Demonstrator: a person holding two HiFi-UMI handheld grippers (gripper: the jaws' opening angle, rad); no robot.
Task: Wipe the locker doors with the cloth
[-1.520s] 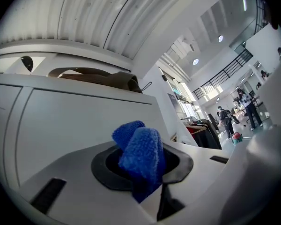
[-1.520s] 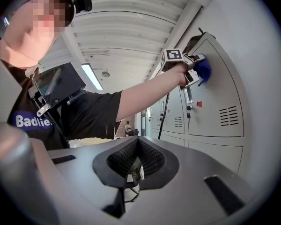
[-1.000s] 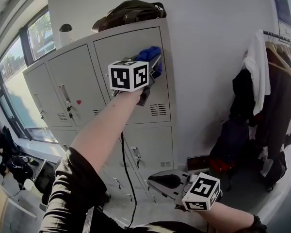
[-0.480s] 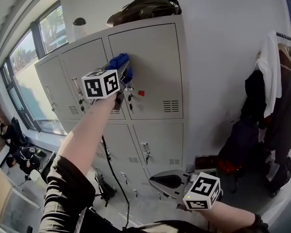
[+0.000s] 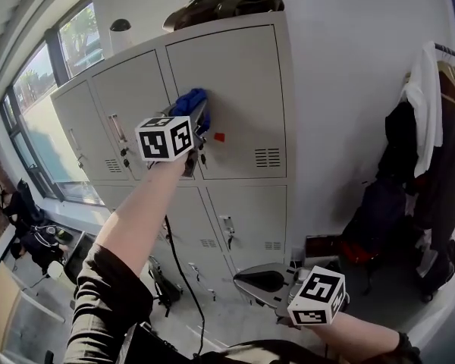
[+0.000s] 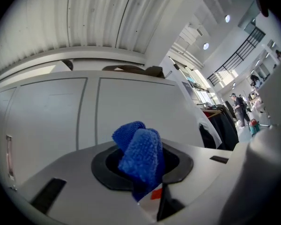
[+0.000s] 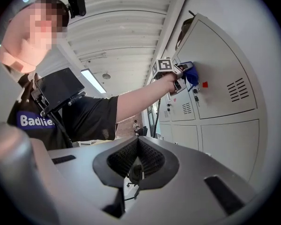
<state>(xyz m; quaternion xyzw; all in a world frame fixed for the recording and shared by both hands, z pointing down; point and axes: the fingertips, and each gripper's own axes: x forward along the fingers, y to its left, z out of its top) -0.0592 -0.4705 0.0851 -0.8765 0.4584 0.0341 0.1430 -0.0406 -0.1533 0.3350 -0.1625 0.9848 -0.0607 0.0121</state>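
Observation:
A bunched blue cloth (image 5: 191,101) is pressed against the upper right locker door (image 5: 246,74), near that door's left edge and above its lock. My left gripper (image 5: 199,114) is shut on the cloth, arm stretched up. In the left gripper view the blue cloth (image 6: 139,154) fills the left gripper (image 6: 143,167) and both upper doors lie behind it. My right gripper (image 5: 259,282) hangs low in front of the bottom lockers, shut, holding nothing. In the right gripper view, the right gripper (image 7: 136,159) points at the lockers (image 7: 222,83).
A dark bag (image 5: 224,2) and a white bottle (image 5: 119,35) sit on top of the lockers. A red sticker (image 5: 219,136) marks the wiped door. Coats hang on a rack (image 5: 436,135) at the right. A black cable (image 5: 183,279) dangles from my left arm. Windows are at the left.
My left gripper has carried the cloth leftward across the upper right door, from its middle to its left edge. The right gripper has stayed low and still.

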